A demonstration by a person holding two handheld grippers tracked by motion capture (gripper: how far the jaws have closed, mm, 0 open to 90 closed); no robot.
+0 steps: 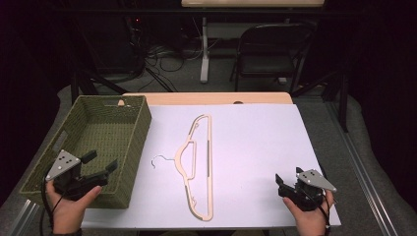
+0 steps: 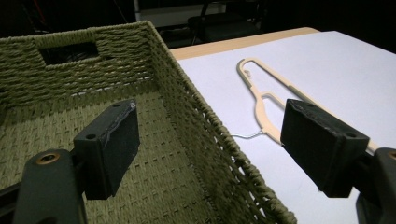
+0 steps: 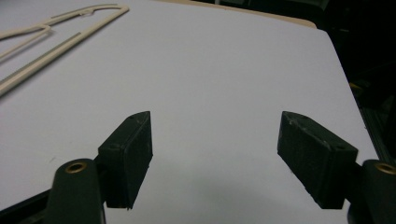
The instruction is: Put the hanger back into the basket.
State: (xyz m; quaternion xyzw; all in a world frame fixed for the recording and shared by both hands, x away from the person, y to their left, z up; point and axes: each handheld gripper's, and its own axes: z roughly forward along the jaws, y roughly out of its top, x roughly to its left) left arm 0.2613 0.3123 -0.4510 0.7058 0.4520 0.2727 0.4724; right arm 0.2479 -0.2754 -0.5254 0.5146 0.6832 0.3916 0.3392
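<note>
Poised wide-jawed and empty at either side of the desk [image 1: 255, 147]: left gripper [image 1: 101, 167] over the olive woven basket [image 1: 105, 130], right gripper [image 1: 287, 184] well apart from the cream plastic hanger [image 1: 210, 167] lying flat mid-desk, within either's reach.

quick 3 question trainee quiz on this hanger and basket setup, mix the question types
1. True or false: the cream plastic clothes hanger lies inside the olive woven rectangular basket.
2. Which tongs hover over the basket? A) left tongs B) right tongs
3. Fill in: both tongs are ____ and hold nothing.

Key
1. False: it lies flat on the white sheet, to the right of the basket in the high view.
2. A: the right tongs are over the sheet's near right corner.
3. open
</note>
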